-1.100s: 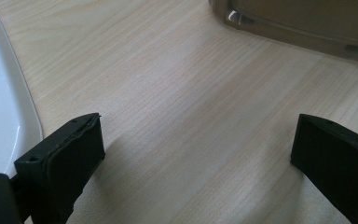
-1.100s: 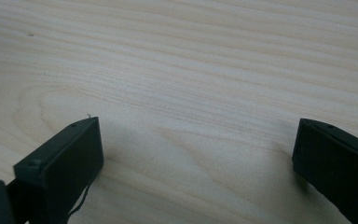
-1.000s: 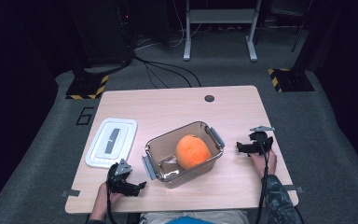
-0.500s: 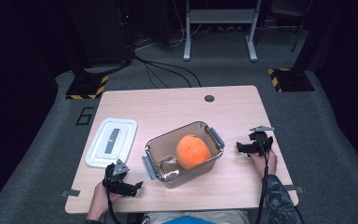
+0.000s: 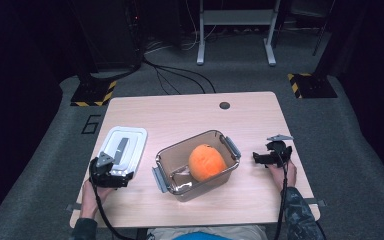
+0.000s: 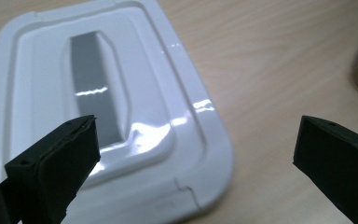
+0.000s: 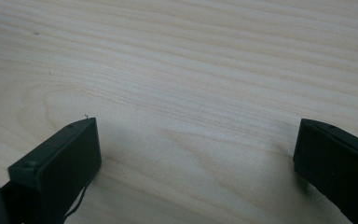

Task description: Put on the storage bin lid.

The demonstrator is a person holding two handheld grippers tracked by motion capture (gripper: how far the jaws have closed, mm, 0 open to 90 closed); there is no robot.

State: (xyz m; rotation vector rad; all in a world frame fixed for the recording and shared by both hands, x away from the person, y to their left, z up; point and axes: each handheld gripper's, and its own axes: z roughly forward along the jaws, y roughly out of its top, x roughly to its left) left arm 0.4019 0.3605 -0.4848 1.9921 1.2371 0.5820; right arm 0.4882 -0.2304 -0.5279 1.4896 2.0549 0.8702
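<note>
a: left gripper (image 5: 111, 172) first, since it's nearest the table edge: its jaws stand wide apart with nothing between them, and it hangs over the near end of the flat white plastic lid with the grey recessed handle (image 6: 102, 107).

b: that's the change. a second ago it sat lower, close to the table's front edge and short of the lid; now it has come forward to it.

a: so i'd judge the work in hand is picking up that lid, probably to cap the box. no grasp yet. in the left gripper view one jaw is over the lid's sunken middle and the other over bare wood beyond its rim.

b: and the right gripper (image 5: 271, 153)?

a: unmoved across the frames. it rests by the far right side, jaws spread, empty, looking down at the pale wooden table (image 7: 191, 70).

b: the box?

a: clear rectangular plastic container with grey side clips (image 5: 166, 161), mid-table, just beside the lid and apart from it. a round orange fruit (image 5: 206, 162) lies inside. neither has shifted.

b: further back?

a: a small dark grommet hole (image 5: 224, 105) near the far edge, same as before.
</note>
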